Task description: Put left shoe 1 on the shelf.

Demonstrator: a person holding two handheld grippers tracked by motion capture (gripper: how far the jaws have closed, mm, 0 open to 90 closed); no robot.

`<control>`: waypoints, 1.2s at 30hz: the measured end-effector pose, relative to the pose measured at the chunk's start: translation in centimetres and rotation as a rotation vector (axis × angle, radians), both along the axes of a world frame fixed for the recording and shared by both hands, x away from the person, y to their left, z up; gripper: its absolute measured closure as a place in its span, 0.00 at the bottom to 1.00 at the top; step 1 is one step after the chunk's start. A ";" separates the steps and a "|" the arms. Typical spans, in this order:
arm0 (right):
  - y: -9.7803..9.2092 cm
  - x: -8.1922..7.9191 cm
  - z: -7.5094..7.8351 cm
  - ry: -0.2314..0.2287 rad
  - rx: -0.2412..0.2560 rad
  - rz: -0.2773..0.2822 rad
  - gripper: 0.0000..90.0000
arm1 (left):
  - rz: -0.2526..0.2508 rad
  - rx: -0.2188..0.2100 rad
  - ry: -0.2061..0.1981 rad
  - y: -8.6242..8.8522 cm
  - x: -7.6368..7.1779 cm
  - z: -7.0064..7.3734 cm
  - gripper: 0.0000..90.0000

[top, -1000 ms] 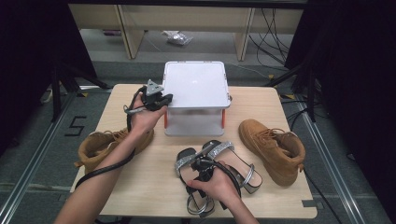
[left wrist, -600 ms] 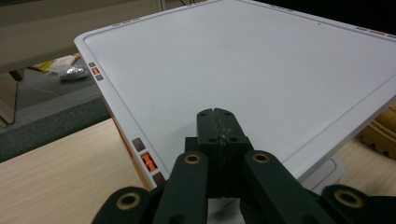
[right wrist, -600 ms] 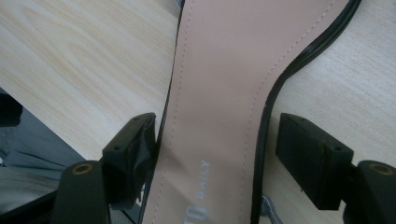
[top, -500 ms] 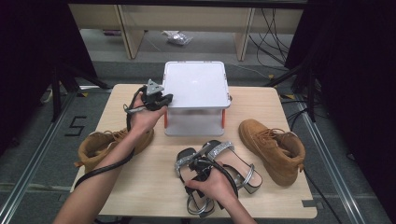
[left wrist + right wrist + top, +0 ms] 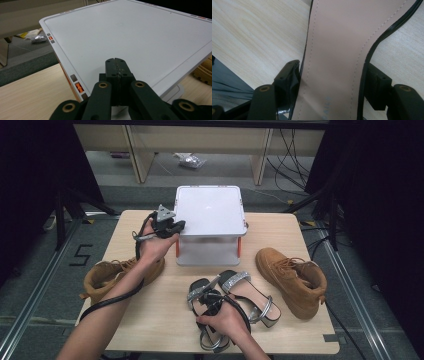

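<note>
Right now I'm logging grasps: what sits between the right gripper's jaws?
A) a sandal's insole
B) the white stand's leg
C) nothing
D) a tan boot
A: in the right gripper view the sandal lies with its pink insole between the right gripper jaws, one at each edge.

Site: lab recording bay, as I read it.
Black curtains (image 5: 30, 180) flank my wooden table (image 5: 150, 320); loose cables (image 5: 295, 150) beyond its far edge, tape mark (image 5: 80, 255) on grey floor.
</note>
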State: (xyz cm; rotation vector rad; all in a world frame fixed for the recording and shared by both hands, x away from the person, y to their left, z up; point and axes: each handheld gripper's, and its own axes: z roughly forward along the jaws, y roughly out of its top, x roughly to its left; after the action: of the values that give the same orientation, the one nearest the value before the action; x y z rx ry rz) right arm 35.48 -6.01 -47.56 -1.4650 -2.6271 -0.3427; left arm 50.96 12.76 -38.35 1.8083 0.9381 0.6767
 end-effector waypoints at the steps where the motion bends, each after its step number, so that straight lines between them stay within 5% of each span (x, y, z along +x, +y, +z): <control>1: -0.2 0.1 -0.1 0.001 0.011 0.016 0.42 | 0.000 0.001 -0.001 0.0 0.0 0.0 0.99; 2: 0.0 -0.1 0.0 0.028 0.021 -0.027 0.43 | 0.000 0.001 0.000 0.0 0.0 0.0 0.99; 8: -0.6 0.2 -0.1 -0.012 0.025 0.000 0.45 | -0.001 0.002 0.000 -0.1 0.0 0.0 0.99; 11: -0.8 0.1 0.0 0.001 0.043 -0.043 0.46 | -0.002 0.003 -0.001 0.0 0.0 0.0 0.99; 19: -1.1 0.4 0.3 -0.037 0.078 -0.026 0.47 | -0.003 0.009 -0.006 -0.1 0.0 0.0 0.99; 23: -0.9 0.5 0.9 -0.035 0.099 -0.071 0.47 | -0.005 0.009 -0.007 -0.1 0.0 0.0 0.99; 24: -1.1 0.9 1.2 -0.070 0.107 -0.054 0.47 | -0.004 0.007 -0.006 -0.1 0.0 0.0 0.99; 36: -0.2 3.8 3.6 -0.143 0.151 -0.099 0.48 | -0.007 -0.005 0.003 0.0 0.1 0.0 0.99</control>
State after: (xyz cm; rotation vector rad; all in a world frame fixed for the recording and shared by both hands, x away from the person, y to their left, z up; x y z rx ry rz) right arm 39.31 -6.16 -44.00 -1.5770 -2.5731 -0.6650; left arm 51.07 12.77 -38.40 1.8074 0.9343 0.6674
